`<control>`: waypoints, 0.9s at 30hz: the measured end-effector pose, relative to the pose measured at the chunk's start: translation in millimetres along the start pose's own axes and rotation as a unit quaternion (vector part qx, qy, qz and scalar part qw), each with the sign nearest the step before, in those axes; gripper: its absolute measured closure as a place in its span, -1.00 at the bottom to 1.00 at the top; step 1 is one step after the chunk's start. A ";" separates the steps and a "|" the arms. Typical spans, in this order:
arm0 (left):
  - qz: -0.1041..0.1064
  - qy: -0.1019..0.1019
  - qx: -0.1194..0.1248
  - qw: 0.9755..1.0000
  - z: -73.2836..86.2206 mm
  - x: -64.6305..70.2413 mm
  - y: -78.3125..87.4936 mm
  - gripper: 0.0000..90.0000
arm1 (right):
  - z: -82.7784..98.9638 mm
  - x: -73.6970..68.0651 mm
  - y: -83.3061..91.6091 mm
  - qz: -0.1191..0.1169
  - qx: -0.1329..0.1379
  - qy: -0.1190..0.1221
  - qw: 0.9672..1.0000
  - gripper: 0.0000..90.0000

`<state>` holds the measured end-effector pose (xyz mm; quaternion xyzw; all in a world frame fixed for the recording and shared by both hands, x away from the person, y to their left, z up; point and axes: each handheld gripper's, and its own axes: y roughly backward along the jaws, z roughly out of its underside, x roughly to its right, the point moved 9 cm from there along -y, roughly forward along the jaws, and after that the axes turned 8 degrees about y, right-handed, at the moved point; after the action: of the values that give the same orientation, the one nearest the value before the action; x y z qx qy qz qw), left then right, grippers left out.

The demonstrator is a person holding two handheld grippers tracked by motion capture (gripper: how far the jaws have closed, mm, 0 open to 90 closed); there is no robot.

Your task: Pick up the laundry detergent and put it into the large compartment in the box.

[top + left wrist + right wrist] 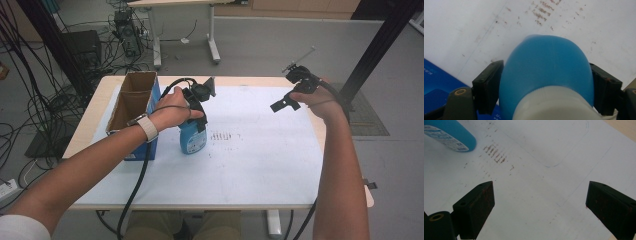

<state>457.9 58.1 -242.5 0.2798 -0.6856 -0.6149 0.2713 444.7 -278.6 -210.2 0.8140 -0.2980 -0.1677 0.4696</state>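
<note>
A blue bottle [192, 138] with a white label stands on the white sheet [260, 150] left of centre. My left gripper [198, 107] comes down on it from above and is shut on its upper part. In the left gripper view the bottle [549, 72] fills the gap, with a black pad [489, 85] pressed against each side. My right gripper [286, 103] hovers above the sheet's far right part, open and holding nothing. In the right gripper view its jaws stand wide apart over the bare sheet [544, 195], and the bottle's base [451, 135] shows at the top left.
An open cardboard box [131, 105] with blue sides stands at the table's left, close beside the bottle. Brown smudges [222, 136] mark the sheet just right of the bottle. The table's wooden edge [90, 117] rims the sheet. Cables and a second table are on the floor behind.
</note>
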 end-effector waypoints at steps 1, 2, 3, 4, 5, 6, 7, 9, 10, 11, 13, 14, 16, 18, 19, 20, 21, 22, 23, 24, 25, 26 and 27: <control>0.000 0.000 -0.001 1.000 -0.1 0.2 0.0 -0.44 | 0.2 0.1 0.1 0.000 0.000 0.000 1.000 -0.82; -0.001 -0.001 0.000 1.000 -0.2 0.6 -0.1 -0.41 | 0.2 0.1 0.1 0.000 0.001 0.000 1.000 -0.82; -0.003 0.000 0.001 1.000 0.0 0.9 -0.2 -0.40 | 0.2 0.1 0.1 0.000 0.001 0.000 1.000 -0.82; -0.005 0.000 0.001 1.000 -0.1 1.3 -0.1 -0.40 | 0.2 -0.1 0.1 0.000 0.001 0.000 1.000 -0.82; -0.006 0.002 0.001 1.000 0.1 1.4 -0.1 -0.40 | 0.3 -0.1 0.0 0.000 0.001 0.000 1.000 -0.82; -0.008 0.003 0.001 1.000 0.2 1.8 -0.1 -0.40 | 0.4 -0.1 0.0 0.000 0.001 0.000 1.000 -0.82; -0.008 0.003 0.001 1.000 0.2 1.8 -0.1 -0.39 | 0.5 0.0 -0.1 0.000 0.001 0.000 1.000 -0.82; -0.010 0.005 0.001 1.000 -0.1 2.3 0.0 -0.39 | 0.8 -0.1 -0.4 0.000 0.002 0.000 1.000 -0.82; -0.011 0.005 0.001 1.000 -0.1 2.4 0.0 -0.39 | 0.9 -0.1 -0.6 0.000 0.002 0.000 1.000 -0.82; -0.011 0.005 0.001 1.000 -0.1 2.4 0.0 -0.38 | 0.9 -0.2 -0.7 0.000 0.002 0.000 1.000 -0.82; -0.014 0.004 0.003 1.000 0.4 2.9 0.0 -0.38 | 1.1 -0.2 -1.0 0.000 0.003 0.000 1.000 -0.82; -0.014 0.004 0.003 1.000 0.4 3.0 0.0 -0.38 | 1.0 -0.2 -1.1 0.000 0.003 0.000 1.000 -0.82; -0.014 0.004 0.002 1.000 0.4 3.0 0.2 -0.37 | 0.8 -0.2 -0.9 0.000 0.003 0.001 1.000 -0.82; -0.009 0.003 0.004 1.000 0.7 2.6 1.0 -0.36 | 0.8 -0.3 -0.5 0.000 0.004 0.000 1.000 -0.82; -0.006 0.002 0.008 1.000 1.4 1.9 1.6 -0.16 | 0.8 -0.3 -0.1 0.000 0.003 0.000 1.000 -0.82; -0.008 0.004 0.005 1.000 1.3 1.7 1.0 -0.16 | 0.8 -0.3 0.0 0.001 0.004 0.000 1.000 -0.82; -0.006 0.004 0.005 1.000 1.3 1.1 0.6 -0.16 | 0.9 -0.3 0.2 0.001 0.004 0.000 1.000 -0.82; -0.007 0.006 0.004 1.000 1.2 1.0 0.7 -0.15 | 1.0 -0.3 0.2 0.001 0.005 0.000 1.000 -0.82; -0.009 0.008 0.005 1.000 1.4 1.7 0.5 -0.15 | 1.2 -0.3 0.1 0.000 0.005 0.000 1.000 -0.82; -0.009 0.008 0.005 1.000 1.4 1.7 0.5 -0.15 | 1.2 -0.3 0.1 0.000 0.005 0.000 1.000 -0.82; -0.010 0.010 0.007 1.000 1.7 2.2 0.3 -0.15 | 1.4 -0.3 -0.1 0.001 0.004 -0.001 1.000 -0.82; -0.010 0.010 0.007 1.000 1.6 2.3 0.2 -0.14 | 1.6 -0.1 -0.4 0.000 0.004 -0.001 1.000 -0.82; -0.012 0.013 0.007 1.000 1.5 2.7 0.1 -0.14 | 1.6 -0.1 -0.4 0.000 0.004 -0.001 1.000 -0.82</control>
<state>454.9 57.2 -242.4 0.2978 -0.6831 -0.6095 0.2706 443.9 -279.4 -211.3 0.8158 -0.2993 -0.1670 0.4659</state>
